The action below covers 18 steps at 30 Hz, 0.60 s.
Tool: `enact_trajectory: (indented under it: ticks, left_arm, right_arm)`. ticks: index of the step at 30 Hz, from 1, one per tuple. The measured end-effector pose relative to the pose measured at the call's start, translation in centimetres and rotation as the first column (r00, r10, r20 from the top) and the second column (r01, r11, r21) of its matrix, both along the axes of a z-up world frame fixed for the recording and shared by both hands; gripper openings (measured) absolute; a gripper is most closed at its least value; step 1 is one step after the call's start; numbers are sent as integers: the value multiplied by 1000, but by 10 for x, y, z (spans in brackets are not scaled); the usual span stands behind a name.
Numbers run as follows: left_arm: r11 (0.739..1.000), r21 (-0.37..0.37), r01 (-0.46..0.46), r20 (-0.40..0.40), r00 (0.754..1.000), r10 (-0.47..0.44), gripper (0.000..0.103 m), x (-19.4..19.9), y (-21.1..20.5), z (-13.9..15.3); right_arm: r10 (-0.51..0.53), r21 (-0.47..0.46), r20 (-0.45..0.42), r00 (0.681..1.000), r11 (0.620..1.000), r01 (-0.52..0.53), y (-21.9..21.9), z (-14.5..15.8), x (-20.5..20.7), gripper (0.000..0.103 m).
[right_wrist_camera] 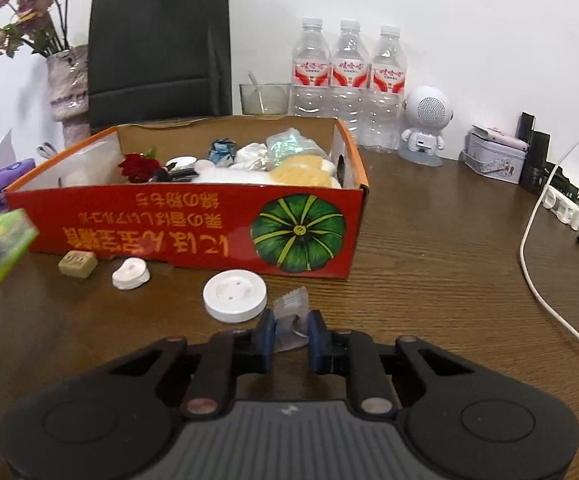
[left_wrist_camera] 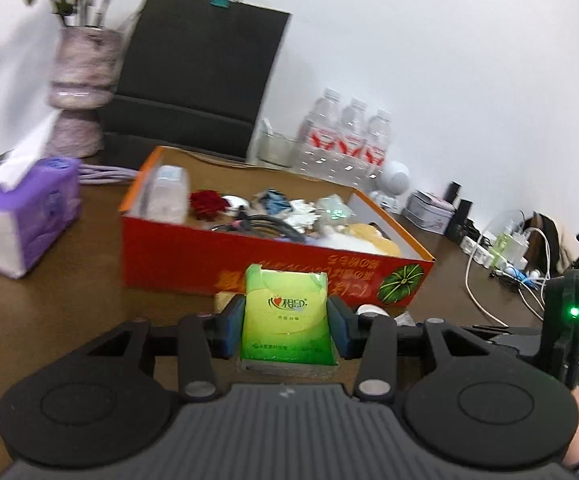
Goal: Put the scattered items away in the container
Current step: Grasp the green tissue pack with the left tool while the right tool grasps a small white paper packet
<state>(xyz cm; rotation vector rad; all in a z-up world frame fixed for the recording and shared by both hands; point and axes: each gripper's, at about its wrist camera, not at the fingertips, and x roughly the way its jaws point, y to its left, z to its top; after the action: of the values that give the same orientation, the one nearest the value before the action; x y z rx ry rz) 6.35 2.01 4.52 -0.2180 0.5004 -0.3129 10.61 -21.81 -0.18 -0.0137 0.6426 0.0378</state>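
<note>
My left gripper [left_wrist_camera: 287, 320] is shut on a green pocket tissue pack [left_wrist_camera: 285, 316], held upright above the brown table just in front of the red cardboard box [left_wrist_camera: 193, 256]. The same pack [right_wrist_camera: 1, 248] shows at the left edge of the right wrist view. The box [right_wrist_camera: 169, 220] holds a red flower, cables, soft toys and small packets. My right gripper [right_wrist_camera: 291, 332] is shut on a small clear plastic sachet [right_wrist_camera: 291, 308] lying on the table before the box. A white round disc [right_wrist_camera: 234, 297], a small white piece [right_wrist_camera: 130, 274] and a tan block [right_wrist_camera: 77, 264] lie along the box front.
Behind the box stand a black paper bag [right_wrist_camera: 157, 44], a vase with flowers [right_wrist_camera: 67, 84], a glass [right_wrist_camera: 265, 98], three water bottles [right_wrist_camera: 347, 76] and a white robot speaker [right_wrist_camera: 425, 120]. A purple tissue box [left_wrist_camera: 21, 216] sits left. A tin [right_wrist_camera: 493, 156], white cable [right_wrist_camera: 529, 260] and power strip are right.
</note>
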Motion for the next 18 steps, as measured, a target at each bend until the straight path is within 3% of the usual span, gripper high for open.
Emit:
enact_trajectory:
  ticks: [4, 9, 12, 18]
  left_arm:
    - [997, 61, -49, 26, 999, 47, 44, -32, 3, 6]
    - [979, 139, -151, 74, 987, 142, 45, -69, 4, 12]
    - [972, 140, -190, 73, 981, 181, 45, -88, 3, 8]
    - [971, 154, -182, 68, 983, 173, 45, -126, -4, 2]
  right_arm:
    - [3, 47, 20, 1000, 999, -4, 3, 8, -29, 16]
    - [71, 244, 97, 993, 965, -93, 10, 25, -100, 16]
    - [103, 271, 155, 983, 952, -142, 15, 31, -138, 16]
    - [149, 282, 204, 967, 937, -205, 23, 31, -186, 16]
